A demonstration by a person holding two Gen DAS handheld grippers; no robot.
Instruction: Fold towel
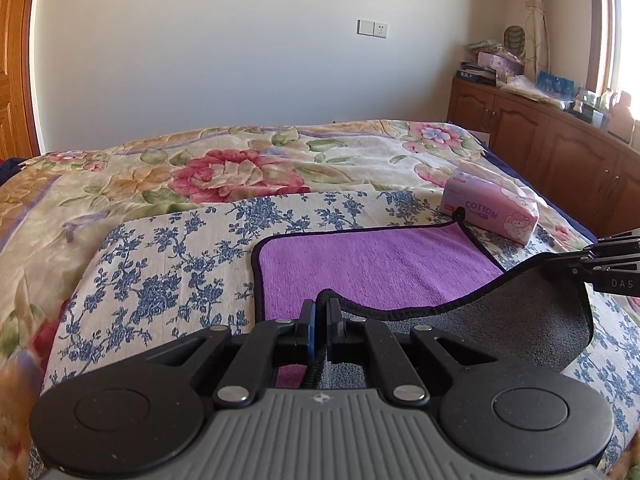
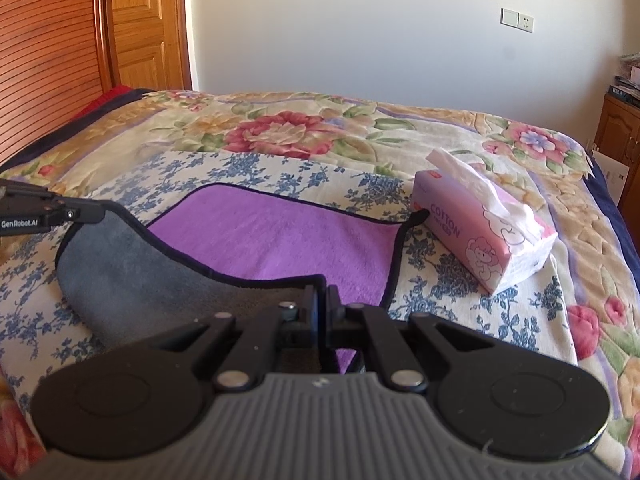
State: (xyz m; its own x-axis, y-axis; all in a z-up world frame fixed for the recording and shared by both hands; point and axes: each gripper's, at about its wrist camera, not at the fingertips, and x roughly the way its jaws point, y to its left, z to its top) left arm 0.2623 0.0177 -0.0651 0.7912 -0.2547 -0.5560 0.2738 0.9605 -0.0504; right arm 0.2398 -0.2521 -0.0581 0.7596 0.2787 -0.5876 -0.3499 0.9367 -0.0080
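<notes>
left wrist view: your left gripper (image 1: pixel 321 312) and right gripper (image 2: pixel 321 300) each pinch the towel (image 1: pixel 372 264)'s near edge, lifted over the bed (image 1: pixel 168 240); the tissue pack (image 2: pixel 480 240) reads "cotton", one gripper "genrobot.ai".

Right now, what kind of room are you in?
Most likely a bedroom in a home. There is a bed with a flowery blanket, a purple towel spread on it beside a pack of tissues, and wooden cabinets along the wall.
</notes>
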